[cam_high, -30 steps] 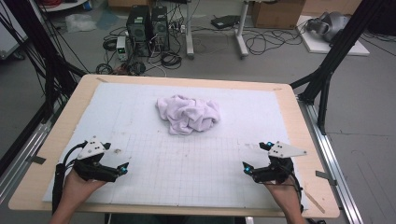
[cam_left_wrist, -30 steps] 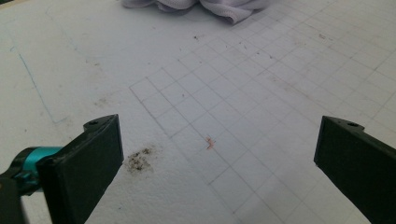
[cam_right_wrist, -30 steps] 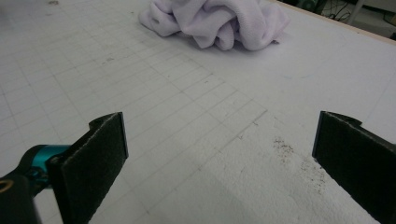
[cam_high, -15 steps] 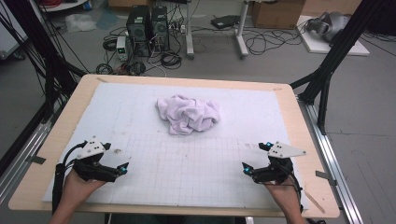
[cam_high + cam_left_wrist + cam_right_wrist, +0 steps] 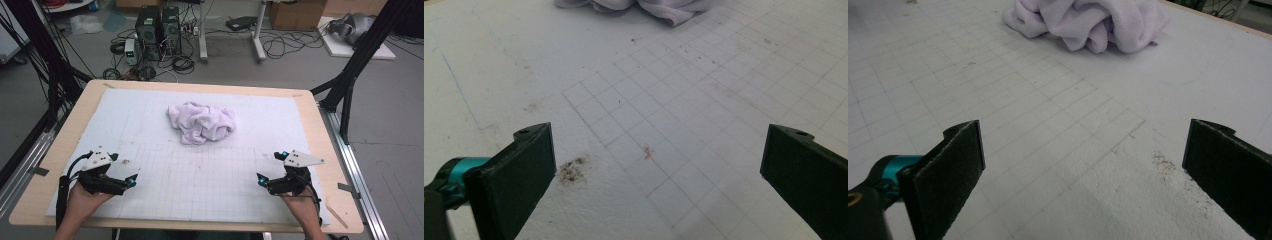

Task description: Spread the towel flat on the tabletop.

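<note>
Right now I have the left gripper [image 5: 131, 180] low over the near left part of the mat [image 5: 210, 185], its jaws spread wide with nothing between them. My left hand [image 5: 82, 197] wraps the grip from below, the forearm coming up from the bottom edge, and the jaws aim forward and toward the middle of the table [image 5: 327, 150]. In the left gripper view I see the 2 black jaws far apart over bare gridded mat, with a dark smudge [image 5: 571, 170] just beside the left one and a small red mark [image 5: 647, 152] between them.

On the other side, I hold the right gripper [image 5: 261, 178] at about the same depth on the near right, jaws likewise wide apart and gripping nothing. My right hand [image 5: 295, 197] sits behind it, wrist angled inward, so this gripper also aims toward the centre. Its own view shows a scatter of dark specks [image 5: 1168, 165] on the mat near the right jaw.

Farther out, the crumpled white towel [image 5: 201, 121] lies bunched in a heap on the far middle of the mat, well apart from both grippers. It sits at the top edge of the left gripper view [image 5: 644, 6] and at the upper centre of the right gripper view [image 5: 1088, 22].
</note>
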Demonstrator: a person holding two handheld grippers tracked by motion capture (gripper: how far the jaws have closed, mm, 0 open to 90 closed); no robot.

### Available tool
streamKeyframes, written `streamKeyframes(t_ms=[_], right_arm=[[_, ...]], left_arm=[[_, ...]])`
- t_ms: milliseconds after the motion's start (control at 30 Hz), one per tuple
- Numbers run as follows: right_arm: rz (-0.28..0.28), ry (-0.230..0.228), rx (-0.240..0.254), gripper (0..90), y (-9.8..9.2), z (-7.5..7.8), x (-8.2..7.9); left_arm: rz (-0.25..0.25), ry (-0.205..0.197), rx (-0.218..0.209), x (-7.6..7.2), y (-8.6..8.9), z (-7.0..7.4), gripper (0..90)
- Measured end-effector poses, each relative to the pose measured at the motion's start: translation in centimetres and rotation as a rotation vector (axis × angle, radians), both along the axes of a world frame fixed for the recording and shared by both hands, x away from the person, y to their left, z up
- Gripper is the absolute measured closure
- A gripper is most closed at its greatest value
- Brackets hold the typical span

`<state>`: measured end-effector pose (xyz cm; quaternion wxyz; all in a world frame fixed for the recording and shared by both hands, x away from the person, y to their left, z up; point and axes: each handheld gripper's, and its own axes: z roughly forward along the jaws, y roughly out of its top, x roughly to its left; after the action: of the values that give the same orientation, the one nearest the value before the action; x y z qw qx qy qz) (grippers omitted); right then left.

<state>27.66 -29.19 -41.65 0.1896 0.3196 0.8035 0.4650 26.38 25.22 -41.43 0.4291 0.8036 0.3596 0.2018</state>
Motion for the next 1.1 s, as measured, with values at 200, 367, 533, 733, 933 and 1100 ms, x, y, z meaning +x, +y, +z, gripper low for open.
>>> streamKeyframes(t_ms=[200, 367, 533, 733, 933, 1100], right_arm=[[0.027, 0.013, -0.001, 2.4, 0.8, 0.3, 0.7], [0.035, 0.015, 0.008, 2.3, 1.3, 0.9, 1.5], [0.044, 0.007, 0.007, 2.4, 2.3, 1.2, 2.5], [0.066, 0.017, -0.011, 3.8, 3.8, 1.6, 4.0], [0.091, 0.028, -0.004, 5.4, 5.1, 2.2, 5.7], [0.109, 0.042, -0.005, 7.7, 6.1, 2.5, 6.9]], left_arm=[[0.009, 0.002, 0.004, 0.1, 0.0, 0.0, 1.8], [0.012, 0.0, -0.003, 0.3, -0.2, 0.0, 1.8], [0.01, -0.004, -0.006, 0.4, -0.4, 0.0, 1.9], [0.011, -0.005, -0.014, 0.3, -0.3, 0.1, 1.9], [0.01, -0.001, -0.019, 0.5, -0.2, 0.0, 1.9], [0.007, 0.001, -0.017, 0.5, -0.3, 0.0, 1.9]])
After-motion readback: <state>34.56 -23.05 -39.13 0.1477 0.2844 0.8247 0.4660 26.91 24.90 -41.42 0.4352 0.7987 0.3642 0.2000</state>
